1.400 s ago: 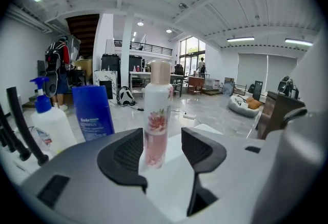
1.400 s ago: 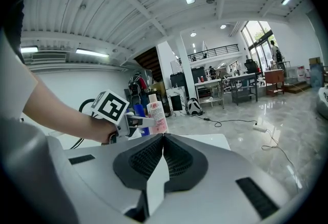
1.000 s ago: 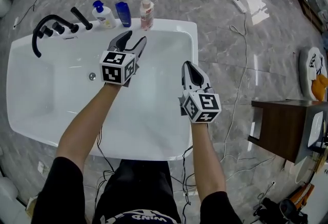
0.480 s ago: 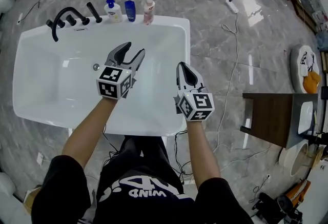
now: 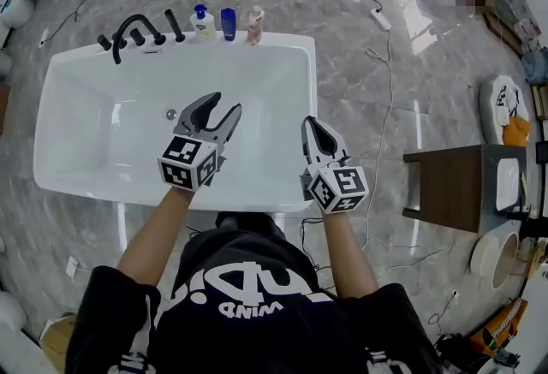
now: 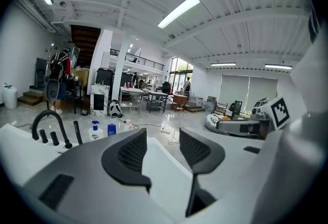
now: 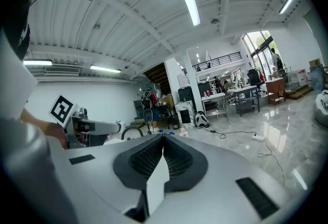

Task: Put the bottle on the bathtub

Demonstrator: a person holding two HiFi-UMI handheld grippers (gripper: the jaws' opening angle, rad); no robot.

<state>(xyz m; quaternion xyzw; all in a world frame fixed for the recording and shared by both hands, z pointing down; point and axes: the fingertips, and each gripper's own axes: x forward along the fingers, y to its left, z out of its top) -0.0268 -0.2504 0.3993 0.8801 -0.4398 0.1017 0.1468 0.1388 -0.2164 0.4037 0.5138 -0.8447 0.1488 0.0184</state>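
Three bottles stand in a row on the far rim of the white bathtub (image 5: 310,107): a white pump bottle (image 5: 202,22), a blue bottle (image 5: 228,23) and a pink-white bottle (image 5: 254,25). The pump bottle (image 6: 94,130) and the blue bottle (image 6: 111,129) also show in the left gripper view. My left gripper (image 5: 221,105) hovers over the tub's middle, open and empty, well short of the bottles. My right gripper (image 5: 312,131) sits over the tub's near right corner, shut on nothing.
A black faucet (image 5: 133,28) with handles stands at the tub's far left rim, left of the bottles. A drain fitting (image 5: 171,115) sits on the tub floor. A white cable (image 5: 390,98) runs along the marble floor on the right. A brown table (image 5: 452,186) stands at right.
The head view has pulled back from the tub, so the bottles look smaller and farther. Both grippers now sit nearer the tub's front edge; their jaws are unchanged.
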